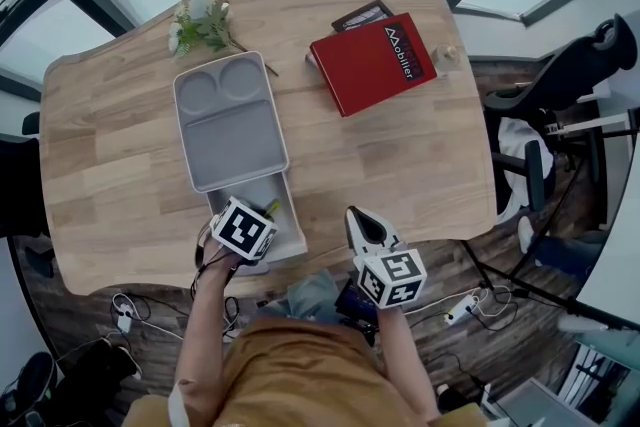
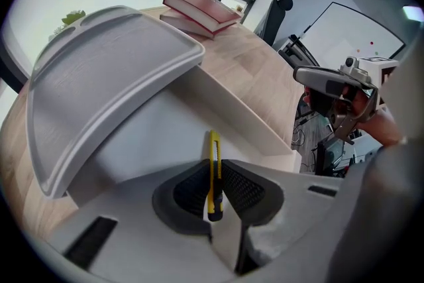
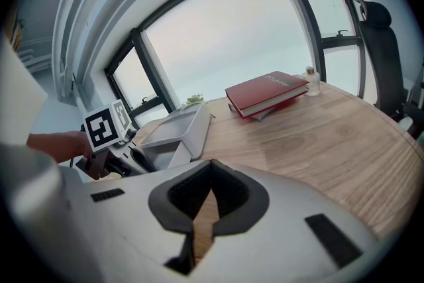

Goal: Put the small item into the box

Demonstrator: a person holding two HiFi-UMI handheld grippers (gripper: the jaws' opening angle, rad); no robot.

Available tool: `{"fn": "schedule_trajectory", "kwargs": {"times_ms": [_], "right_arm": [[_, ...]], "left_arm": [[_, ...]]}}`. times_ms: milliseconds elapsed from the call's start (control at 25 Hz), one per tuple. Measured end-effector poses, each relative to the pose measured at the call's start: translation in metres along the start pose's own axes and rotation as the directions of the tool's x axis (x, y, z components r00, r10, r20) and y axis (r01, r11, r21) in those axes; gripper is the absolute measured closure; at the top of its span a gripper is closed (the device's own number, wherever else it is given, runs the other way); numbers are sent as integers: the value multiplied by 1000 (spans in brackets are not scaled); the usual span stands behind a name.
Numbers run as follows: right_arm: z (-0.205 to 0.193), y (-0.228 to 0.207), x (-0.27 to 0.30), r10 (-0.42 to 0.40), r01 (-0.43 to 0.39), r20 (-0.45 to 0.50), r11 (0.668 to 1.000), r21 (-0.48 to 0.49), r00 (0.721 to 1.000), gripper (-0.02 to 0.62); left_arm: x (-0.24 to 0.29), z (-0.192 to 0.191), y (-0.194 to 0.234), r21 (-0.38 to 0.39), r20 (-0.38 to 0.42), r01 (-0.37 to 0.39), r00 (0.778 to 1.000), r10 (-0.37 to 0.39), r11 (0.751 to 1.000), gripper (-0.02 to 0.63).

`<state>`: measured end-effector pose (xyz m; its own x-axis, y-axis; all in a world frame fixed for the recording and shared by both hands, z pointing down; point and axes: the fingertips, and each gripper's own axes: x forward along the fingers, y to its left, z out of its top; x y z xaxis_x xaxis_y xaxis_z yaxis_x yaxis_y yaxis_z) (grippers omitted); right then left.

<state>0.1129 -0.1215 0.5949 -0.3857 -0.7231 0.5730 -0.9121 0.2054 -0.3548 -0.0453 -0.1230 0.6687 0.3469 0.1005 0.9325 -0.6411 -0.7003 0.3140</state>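
A small yellow utility knife is clamped upright between my left gripper's pads. It hangs over the open white box, whose grey compartment lid is slid back toward the far side. From the head view, the left gripper is over the box's near end, with the knife just showing. My right gripper hovers at the table's front edge, right of the box. In its own view the right gripper is shut with nothing held.
A red book lies on a dark one at the back right, with a small bottle beside it. A flower sprig lies behind the lid. An office chair stands off the table's right side.
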Motion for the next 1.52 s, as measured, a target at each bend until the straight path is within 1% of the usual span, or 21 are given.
{"fn": "schedule_trajectory", "kwargs": {"times_ms": [360, 480, 640, 840, 1000, 1160, 1360, 1520], "right_arm": [[1, -2, 4, 8, -8, -12, 1000, -3, 1000, 591], [3, -1, 5, 12, -12, -11, 1000, -5, 1000, 591], [3, -1, 5, 18, -18, -13, 1000, -12, 1000, 591], [0, -9, -1, 2, -2, -12, 1000, 1, 1000, 591], [-2, -12, -4, -7, 7, -7, 1000, 10, 1000, 591], [1, -9, -7, -4, 4, 9, 1000, 6, 1000, 591], [6, -5, -11, -1, 1, 24, 1000, -2, 1000, 591], [13, 4, -14, 10, -9, 44, 1000, -19, 999, 591]], "left_arm": [[2, 4, 0, -8, 10, 17, 1000, -17, 1000, 549], [1, 2, 0, -13, 3, 13, 1000, -13, 1000, 549], [4, 4, 0, -3, 9, 14, 1000, -14, 1000, 549], [6, 2, -1, -5, -5, 16, 1000, -16, 1000, 549], [6, 4, -3, -3, 3, 15, 1000, -15, 1000, 546], [1, 10, -2, 5, 45, 0, 999, -1, 1000, 546], [-14, 15, -5, 3, 127, -3, 992, 3, 1000, 546], [-29, 16, -3, -9, 206, -33, 978, 34, 999, 583]]}}
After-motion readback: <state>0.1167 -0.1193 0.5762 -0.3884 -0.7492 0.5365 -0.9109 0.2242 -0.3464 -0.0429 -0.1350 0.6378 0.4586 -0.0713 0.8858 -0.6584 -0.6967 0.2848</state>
